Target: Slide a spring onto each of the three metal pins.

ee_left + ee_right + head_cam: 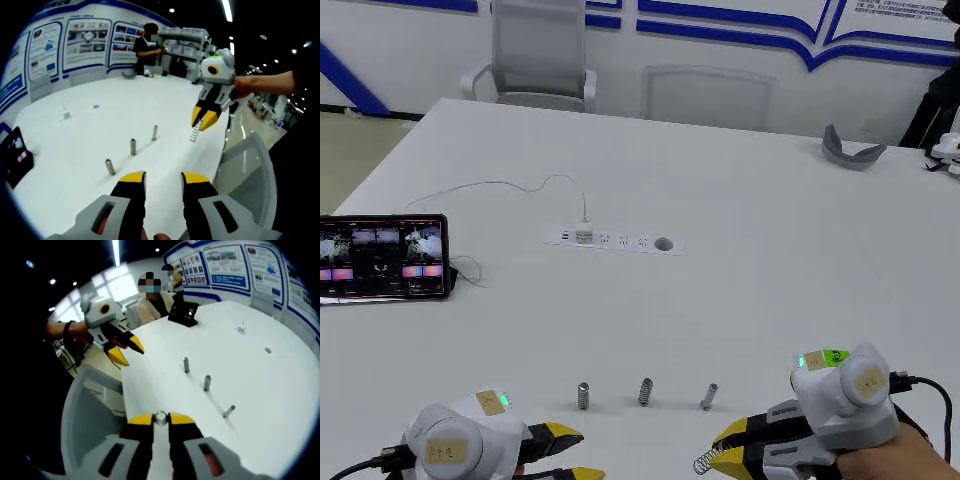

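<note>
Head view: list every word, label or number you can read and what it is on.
Nothing is legible.
Tan sticker on the white left gripper: blurred handwriting.
Tan sticker on the white right gripper: blurred handwriting.
Blue lettering on the white wall: too small.
Black tablet screen: too small.

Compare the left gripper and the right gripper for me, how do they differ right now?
The left gripper has its jaws apart with nothing between them; the right gripper has its jaws shut on a spring. In the head view the left gripper sits left of the three pins, the right gripper to their right. Both have yellow jaw tips and pale bodies, and point inward toward each other.
</note>
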